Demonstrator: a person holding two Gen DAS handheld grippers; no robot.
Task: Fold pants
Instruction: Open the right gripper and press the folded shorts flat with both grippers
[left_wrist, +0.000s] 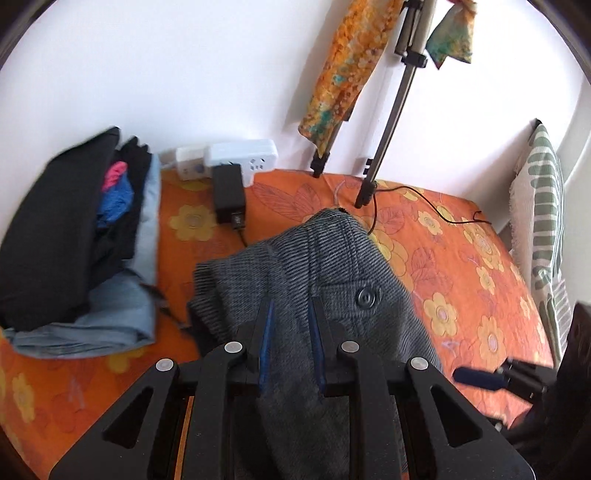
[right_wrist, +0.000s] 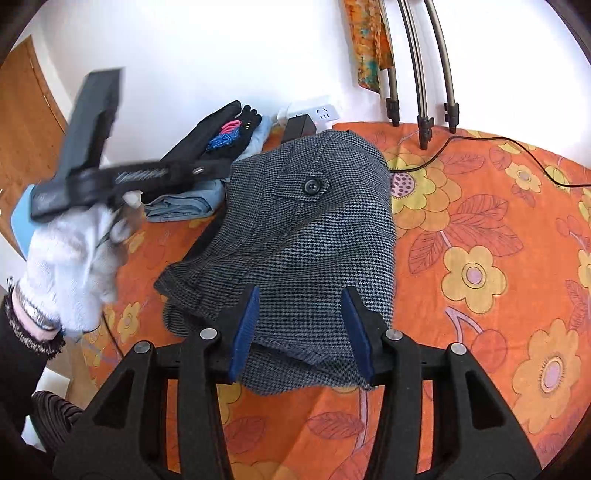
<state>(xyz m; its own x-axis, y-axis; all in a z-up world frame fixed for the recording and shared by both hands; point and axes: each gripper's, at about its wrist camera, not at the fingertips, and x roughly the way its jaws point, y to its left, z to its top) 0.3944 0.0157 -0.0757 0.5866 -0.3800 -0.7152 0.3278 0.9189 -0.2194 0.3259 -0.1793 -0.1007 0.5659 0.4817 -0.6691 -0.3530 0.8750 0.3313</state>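
Left hand-held gripper (left_wrist: 290, 306) angled down over grey pants (right_wrist: 314, 236), fingers apart. Right hand-held gripper (right_wrist: 301, 299) low, fingers wide, straddling the near edge. Pants folded on orange bed sheet (right_wrist: 480, 258). Clothes pile (left_wrist: 85, 240) left; tripod legs (right_wrist: 421, 122) behind.

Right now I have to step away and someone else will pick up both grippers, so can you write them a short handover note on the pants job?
Left hand-held gripper: jaws apart, holding nothing, above the near end of the grey pants.
Right hand-held gripper: open, its fingers either side of the bundle's near edge, not clamped.
Pants: lying on the orange floral sheet, already folded into a compact bundle, button pocket facing up. A pile of folded clothes sits to the left, by the wall.
Done: the folding looks finished.
Left: probably tidy the loose left edge, then move the bundle to the pile.
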